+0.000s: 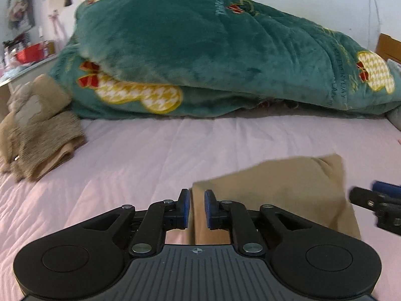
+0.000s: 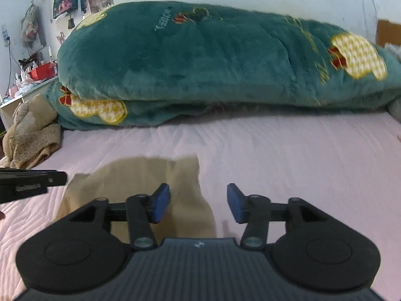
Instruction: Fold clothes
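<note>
On the pink bed sheet [image 2: 288,150] lies a tan garment [image 2: 140,175], flat and folded over, with its far edge a little raised and uneven. It rests in the near part of the bed, between the two tongs and well apart from the big green blanket [image 1: 200,50] that is heaped along the far side.

The left tongs [image 1: 197,209] stand narrow, with only a slim gap between the blue pads; the left edge of the garment shows in that gap, but the pads do not seem to press on it. The right tongs [image 2: 199,202] stand wide, and nothing is between them; the left pad is over the right part of the garment and the right pad is over the bare sheet. So neither seems to hold the cloth now.

My judgement is that one fold of this garment is already laid down, and the cloth was released. It may still need one more fold or some smoothing, since the far corner is not tidy. At the left side of the bed, near the blanket, a pile of brown clothes [image 1: 37,135] sits rumpled with a plush toy [image 2: 27,118] on it, so more pieces probably wait for folding.
</note>
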The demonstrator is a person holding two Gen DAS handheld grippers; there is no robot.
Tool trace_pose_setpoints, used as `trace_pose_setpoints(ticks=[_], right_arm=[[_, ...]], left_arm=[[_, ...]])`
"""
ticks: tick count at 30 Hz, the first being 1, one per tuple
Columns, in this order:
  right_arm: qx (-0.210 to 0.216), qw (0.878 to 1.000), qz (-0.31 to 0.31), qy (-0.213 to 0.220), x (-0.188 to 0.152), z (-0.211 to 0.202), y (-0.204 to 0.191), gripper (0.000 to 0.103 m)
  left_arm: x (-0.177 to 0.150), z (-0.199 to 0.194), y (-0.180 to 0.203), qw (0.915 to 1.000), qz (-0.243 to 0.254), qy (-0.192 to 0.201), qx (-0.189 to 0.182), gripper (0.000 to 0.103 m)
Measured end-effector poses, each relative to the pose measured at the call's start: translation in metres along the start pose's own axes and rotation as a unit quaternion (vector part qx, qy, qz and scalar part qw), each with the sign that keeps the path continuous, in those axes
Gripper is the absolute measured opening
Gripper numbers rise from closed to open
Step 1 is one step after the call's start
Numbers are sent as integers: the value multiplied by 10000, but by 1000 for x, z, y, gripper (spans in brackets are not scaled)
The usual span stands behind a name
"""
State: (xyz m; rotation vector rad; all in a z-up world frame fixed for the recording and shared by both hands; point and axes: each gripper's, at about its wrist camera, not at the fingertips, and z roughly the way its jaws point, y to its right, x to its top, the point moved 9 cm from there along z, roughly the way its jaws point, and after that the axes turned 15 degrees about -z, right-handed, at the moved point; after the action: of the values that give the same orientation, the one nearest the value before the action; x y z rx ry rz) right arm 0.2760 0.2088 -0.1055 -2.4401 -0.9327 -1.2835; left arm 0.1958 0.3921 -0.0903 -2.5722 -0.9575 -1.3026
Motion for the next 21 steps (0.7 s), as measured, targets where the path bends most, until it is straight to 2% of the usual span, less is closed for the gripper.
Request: trace_pose_setpoints(ticks=[4, 6, 10, 13, 15, 18, 21], right_arm=[[228, 9974, 13, -679, -39, -42, 3, 58], [393, 9944, -51, -976, -66, -68, -2, 61], [568, 9931, -81, -1022, -106, -97, -16, 63], [706, 9922, 89, -1024, -125, -92, -25, 64], [798, 9913, 202, -1025, -137, -88, -31, 64], [907, 9892, 273, -1123, -150, -76, -36, 64], [954, 9895, 308, -1039, -151, -72, -38, 65]], left_arm=[[-31, -52, -15, 9995, -276, -161, -29, 18], [-61, -77, -17, 9984, -322, -455, 15, 20], [-127, -105, -7, 9955, -324, -891, -12, 25], [-168, -104, -1, 9918, -412, -1211, -15, 26], [-183, -95, -2, 9891, -621, -1336, 53, 26], [-189, -84, -5, 9873, -943, -1272, 86, 26], [-188, -77, -7, 9825, -1337, -1296, 57, 32]])
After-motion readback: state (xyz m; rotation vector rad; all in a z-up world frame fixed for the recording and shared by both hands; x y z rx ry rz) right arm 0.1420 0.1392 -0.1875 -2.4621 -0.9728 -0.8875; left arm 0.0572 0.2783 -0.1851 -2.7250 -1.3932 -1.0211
